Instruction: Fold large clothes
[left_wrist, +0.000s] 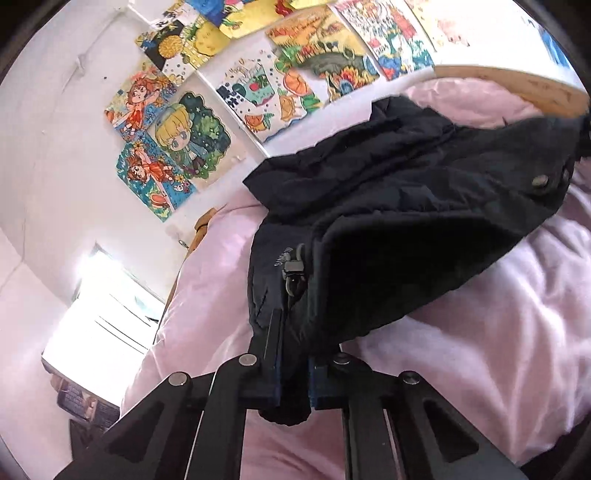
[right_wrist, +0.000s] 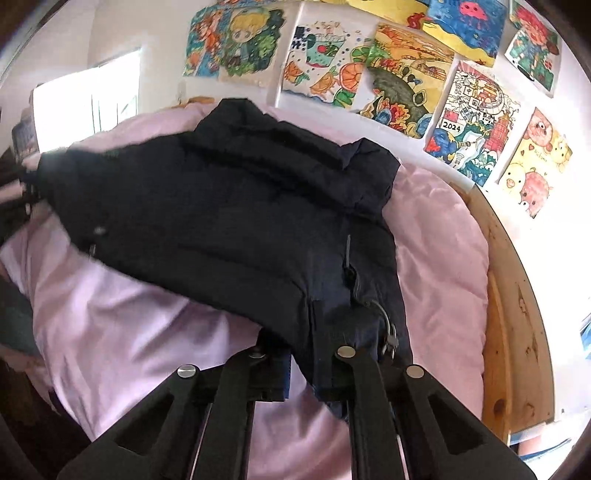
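Observation:
A dark navy padded jacket (left_wrist: 388, 206) lies across a pink bed cover (left_wrist: 480, 314). My left gripper (left_wrist: 293, 373) is shut on one edge of the jacket near a zip pull (left_wrist: 291, 273) and lifts that edge off the cover. In the right wrist view the same jacket (right_wrist: 229, 206) spreads over the pink cover (right_wrist: 122, 332). My right gripper (right_wrist: 306, 365) is shut on the opposite jacket edge beside a zip pull (right_wrist: 388, 332), holding it raised. The held fabric hides the fingertips of both grippers.
A wooden bed frame (right_wrist: 517, 314) runs along the white wall, also seen in the left wrist view (left_wrist: 535, 88). Coloured drawings (right_wrist: 399, 81) are stuck on the wall above the bed. A bright window (left_wrist: 107, 317) is at the bed's far end.

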